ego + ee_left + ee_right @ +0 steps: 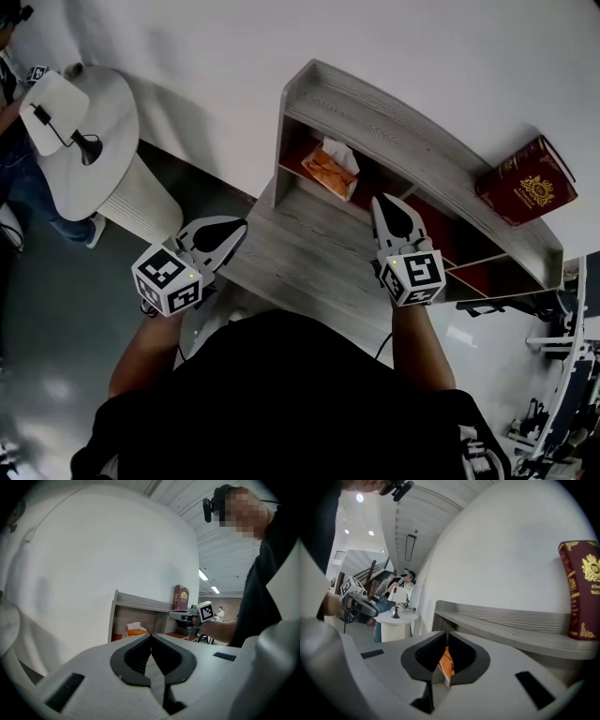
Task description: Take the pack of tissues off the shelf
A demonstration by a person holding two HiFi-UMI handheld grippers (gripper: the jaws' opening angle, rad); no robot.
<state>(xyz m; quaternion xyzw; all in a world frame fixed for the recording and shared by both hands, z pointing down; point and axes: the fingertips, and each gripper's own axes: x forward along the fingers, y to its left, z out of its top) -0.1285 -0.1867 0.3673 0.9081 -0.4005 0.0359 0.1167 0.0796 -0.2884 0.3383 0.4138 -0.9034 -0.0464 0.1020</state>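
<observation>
Pack (330, 171) sits in the shelf's (403, 124) leftmost bay, under the top board: orange wrap w/ white tissue poking up. Not yet touched.

R gripper (380, 202) points at the shelf front, tip near the pack but apart from it. Its jaws are practically together & hold nothing. In the R gripper view the pack only shows thru the hollow btwn the jaws, well ahead of them.

L gripper (239, 230) hangs by the desk's (300, 262) left edge, jaws fully together, empty, well apart from the shelf.

Handling, as a guess: the pack is light & soft and squashes easily; film wrap prob. slick. Pinch the body across its 2 sides, low down, not the loose tissue, which would just pull out. Jaws must open wider than the pack first. The bay is low, so go in level & draw straight out; the top board could catch a raised grip.

Book (525, 180) stands on the top board at the far right, out of the way.
</observation>
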